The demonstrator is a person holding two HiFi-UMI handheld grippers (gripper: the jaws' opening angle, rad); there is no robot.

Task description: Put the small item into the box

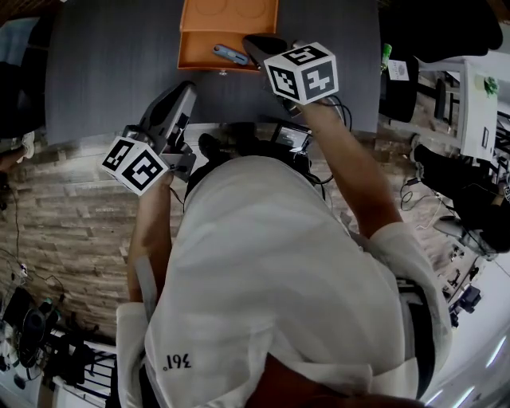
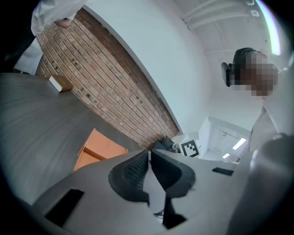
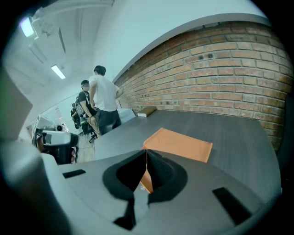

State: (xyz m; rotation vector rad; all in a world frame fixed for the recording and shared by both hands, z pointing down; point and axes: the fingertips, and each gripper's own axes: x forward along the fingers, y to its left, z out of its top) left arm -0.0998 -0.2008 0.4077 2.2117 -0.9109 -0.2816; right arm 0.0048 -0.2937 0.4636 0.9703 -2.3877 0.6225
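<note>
An open orange box (image 1: pixel 199 51) lies on the dark grey table (image 1: pixel 111 72), its lid (image 1: pixel 229 14) folded back. A small blue-grey item (image 1: pixel 230 55) rests inside the box's tray. My right gripper (image 1: pixel 255 45) hovers over the tray's right edge, shut with nothing between its jaws; in the right gripper view its closed tips (image 3: pixel 146 153) point down at the orange box (image 3: pixel 181 143). My left gripper (image 1: pixel 187 89) is held over the table's near edge, left of the box. It is shut and empty (image 2: pixel 149 153), with the box (image 2: pixel 98 149) below it.
A small cardboard packet (image 2: pixel 60 83) lies far off on the table by the brick wall (image 3: pixel 216 78). Two people (image 3: pixel 104 98) stand beyond the table's end. Cables and equipment (image 1: pixel 470 207) crowd the floor at the right.
</note>
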